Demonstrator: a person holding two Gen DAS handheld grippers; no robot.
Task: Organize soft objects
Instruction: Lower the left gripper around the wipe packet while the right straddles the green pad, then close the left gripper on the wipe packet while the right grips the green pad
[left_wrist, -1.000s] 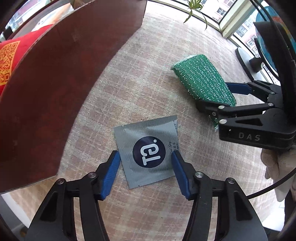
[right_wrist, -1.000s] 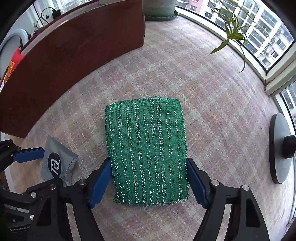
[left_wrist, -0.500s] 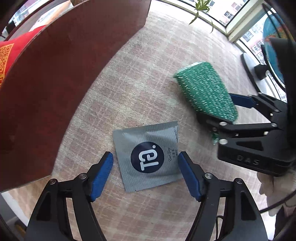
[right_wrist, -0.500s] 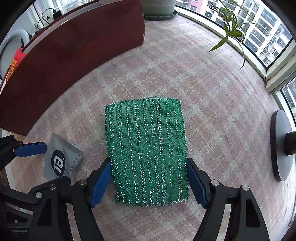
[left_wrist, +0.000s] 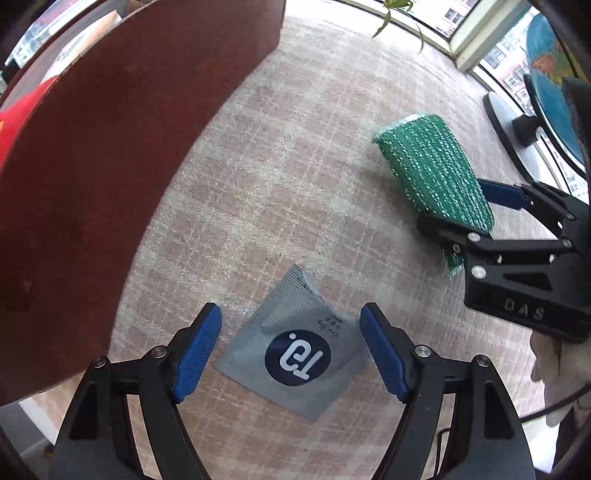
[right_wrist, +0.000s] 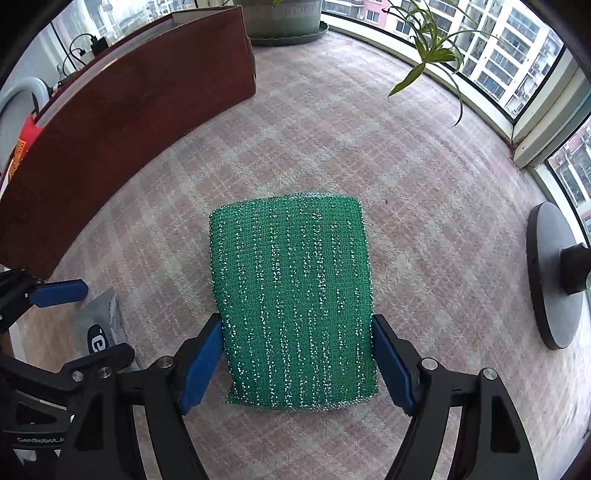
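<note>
A grey sachet (left_wrist: 295, 354) with a dark round logo lies flat on the plaid cloth. My left gripper (left_wrist: 291, 347) is open, its blue fingers apart on either side of the sachet without touching it. A green sparkly scouring sponge (right_wrist: 293, 299) is clamped between the blue fingers of my right gripper (right_wrist: 297, 360), which is shut on it. In the left wrist view the sponge (left_wrist: 432, 166) looks lifted and tilted to the right of the sachet. The sachet (right_wrist: 99, 328) also shows at the lower left of the right wrist view.
A dark red-brown box wall (left_wrist: 110, 147) curves along the left; it also shows in the right wrist view (right_wrist: 129, 103). A grey round stand base (right_wrist: 554, 277) sits at the right. A potted plant (right_wrist: 428, 40) and windows are at the back.
My left gripper has opened wider and turned relative to the sachet, which now lies diagonal between the fingers. The right gripper keeps hold of the sponge and has lifted it a little.
</note>
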